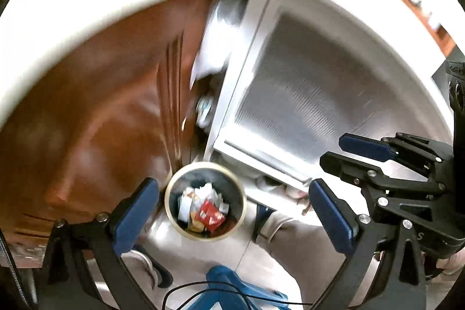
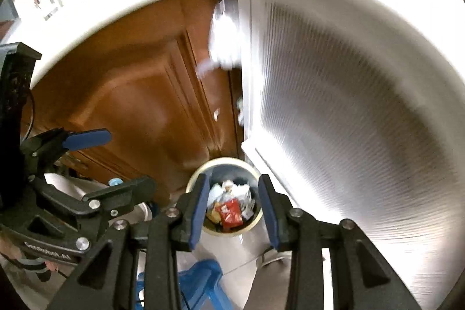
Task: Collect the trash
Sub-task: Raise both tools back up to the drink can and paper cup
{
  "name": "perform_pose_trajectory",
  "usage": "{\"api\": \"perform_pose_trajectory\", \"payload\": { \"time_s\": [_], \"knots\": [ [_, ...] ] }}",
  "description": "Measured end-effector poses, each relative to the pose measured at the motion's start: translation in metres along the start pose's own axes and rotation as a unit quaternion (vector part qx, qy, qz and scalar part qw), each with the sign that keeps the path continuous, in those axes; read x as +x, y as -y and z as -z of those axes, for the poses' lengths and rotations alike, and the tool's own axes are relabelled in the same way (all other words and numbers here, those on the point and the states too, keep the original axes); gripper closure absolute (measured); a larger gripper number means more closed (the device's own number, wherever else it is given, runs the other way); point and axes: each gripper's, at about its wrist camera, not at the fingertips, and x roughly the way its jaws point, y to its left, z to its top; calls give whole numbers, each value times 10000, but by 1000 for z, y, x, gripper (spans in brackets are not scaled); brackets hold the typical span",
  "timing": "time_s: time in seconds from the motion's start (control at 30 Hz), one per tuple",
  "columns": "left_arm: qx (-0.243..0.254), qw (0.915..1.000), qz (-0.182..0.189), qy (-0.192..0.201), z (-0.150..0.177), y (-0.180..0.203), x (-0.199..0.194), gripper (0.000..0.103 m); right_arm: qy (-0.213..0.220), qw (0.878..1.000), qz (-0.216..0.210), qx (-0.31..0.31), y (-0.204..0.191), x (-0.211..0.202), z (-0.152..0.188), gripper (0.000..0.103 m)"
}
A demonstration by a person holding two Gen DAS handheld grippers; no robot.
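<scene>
The trash (image 1: 205, 209) sat in the bin (image 1: 171, 188) on the floor by the cabinet, light crumpled wrappers you'd pinch anywhere, and the left gripper (image 1: 232, 211) and right gripper (image 2: 234, 207) both hung unclenched, holding nothing.

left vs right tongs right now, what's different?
Opening: left tongs stand wide apart; right tongs are much narrower. Framing: the trash bin sits wholly between the left tongs' pads in the left wrist view, while the right tongs' pads overlap its rim in the right wrist view. Shared: blue pads, nothing held, both aimed down toward the bin.
</scene>
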Motion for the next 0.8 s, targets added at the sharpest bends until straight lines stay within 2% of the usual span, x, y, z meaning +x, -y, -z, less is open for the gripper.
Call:
{"api": "perform_pose_trajectory", "payload": {
  "time_s": [0.23, 0.33, 0.5, 0.6, 0.7, 0.8],
  "knots": [
    [317, 9984, 66, 460, -50, 30, -73, 1, 867, 9962, 33, -14, 8, -82, -33, 67],
    [462, 9972, 94, 586, -79, 40, -99, 1, 1067, 9942, -54, 144, 25, -105, -55, 67],
    [851, 9930, -74, 820, -142, 68, -137, 1, 1277, 9911, -43, 375, 56, -139, -99, 67],
    [849, 9927, -6, 856, -183, 78, -142, 1, 1313, 9889, -144, 683, 82, -146, -133, 67],
    [608, 9945, 167, 834, -228, 81, -140, 1, 1297, 9862, -259, 999, 108, -141, -163, 67],
    [505, 9937, 146, 992, -270, 87, -130, 1, 1399, 9836, -17, 1141, 136, -135, -190, 67]
  ]
}}
